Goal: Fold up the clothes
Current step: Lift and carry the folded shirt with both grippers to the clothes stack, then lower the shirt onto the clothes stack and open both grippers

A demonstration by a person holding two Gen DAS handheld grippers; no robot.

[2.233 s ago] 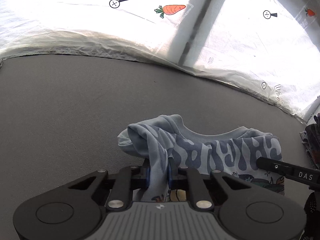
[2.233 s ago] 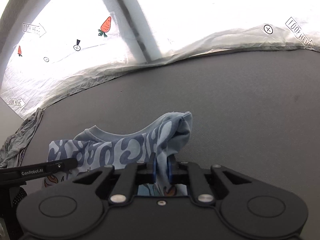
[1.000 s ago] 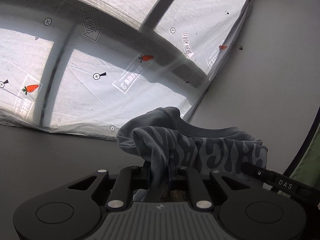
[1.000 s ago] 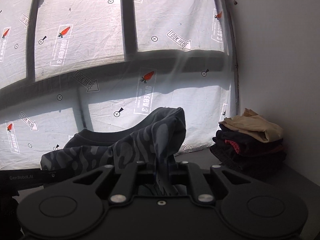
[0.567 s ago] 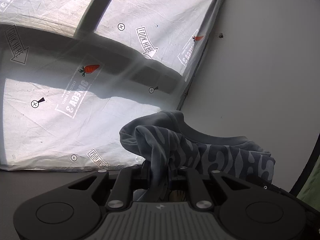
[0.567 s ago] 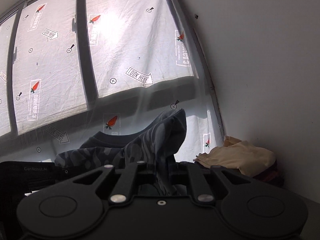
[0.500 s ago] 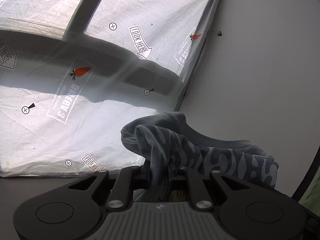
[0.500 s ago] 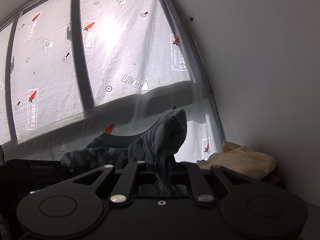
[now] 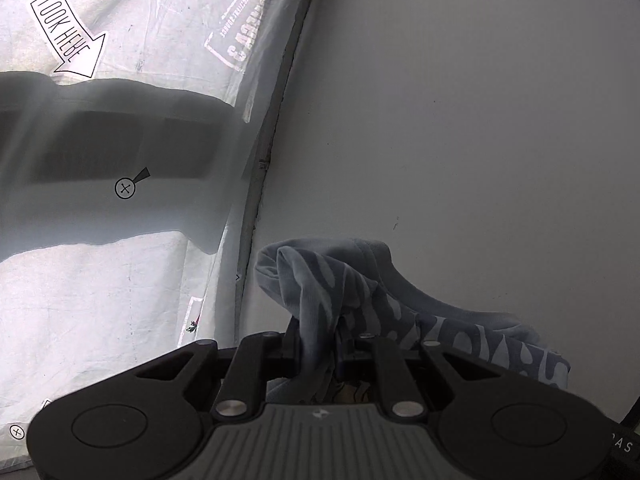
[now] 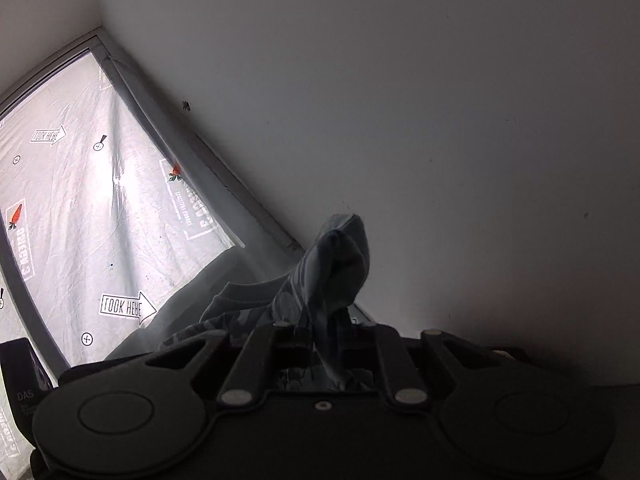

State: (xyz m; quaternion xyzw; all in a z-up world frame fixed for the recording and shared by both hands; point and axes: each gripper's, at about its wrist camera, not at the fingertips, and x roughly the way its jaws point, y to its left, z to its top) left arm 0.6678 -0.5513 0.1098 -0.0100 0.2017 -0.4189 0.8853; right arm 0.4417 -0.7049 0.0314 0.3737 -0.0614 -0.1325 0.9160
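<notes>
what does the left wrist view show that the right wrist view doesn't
Only the left wrist view shows the shirt's pale wavy print clearly.

Only the right wrist view shows the window's upper corner against the wall.

Both show the blue-grey patterned shirt pinched in a black gripper, left and right, before the printed plastic sheet and white wall.

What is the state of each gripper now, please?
Left gripper: closed on the blue patterned shirt.
Right gripper: closed on the same shirt.
</notes>
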